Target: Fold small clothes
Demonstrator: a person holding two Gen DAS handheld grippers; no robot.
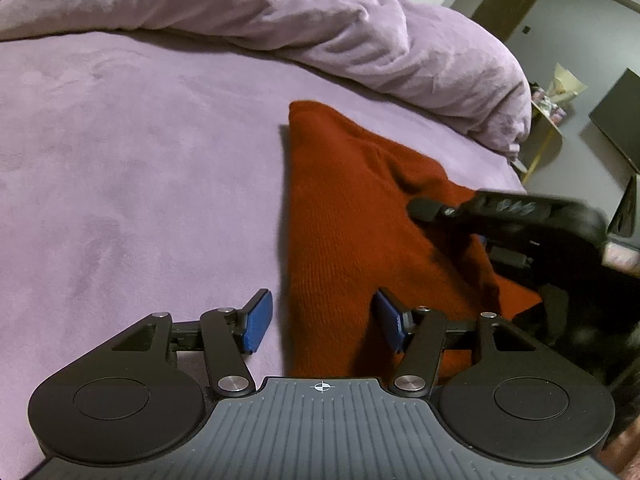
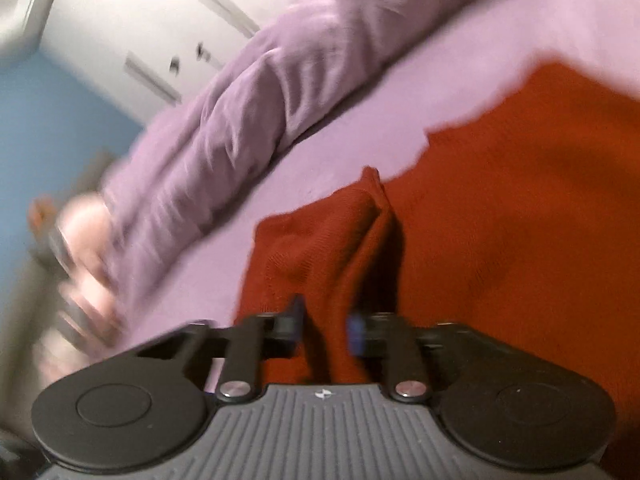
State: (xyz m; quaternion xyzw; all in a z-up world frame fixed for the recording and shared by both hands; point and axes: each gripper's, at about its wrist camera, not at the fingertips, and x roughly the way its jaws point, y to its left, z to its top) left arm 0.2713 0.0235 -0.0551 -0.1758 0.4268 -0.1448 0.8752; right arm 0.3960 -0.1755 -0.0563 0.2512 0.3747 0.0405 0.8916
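A rust-red knitted garment [image 1: 352, 208] lies on the purple bed sheet [image 1: 120, 160], folded into a rough triangle. My left gripper [image 1: 324, 320] hovers over its near left edge, open, with the blue pads [image 1: 258, 320] standing apart on either side of the cloth and not pressing it. My right gripper [image 2: 326, 326] is shut on a raised fold of the same red garment [image 2: 520, 200], which rises in a ridge between its pads. In the left wrist view the right gripper [image 1: 424, 208] reaches in from the right over the cloth.
A bunched purple duvet [image 1: 320, 28] runs along the far side of the bed. Past the bed's right edge stand a small side table [image 1: 548, 120] and a dark panel [image 1: 616, 116]. A blurred hand [image 2: 80, 240] and white cupboard doors [image 2: 160, 32] show in the right wrist view.
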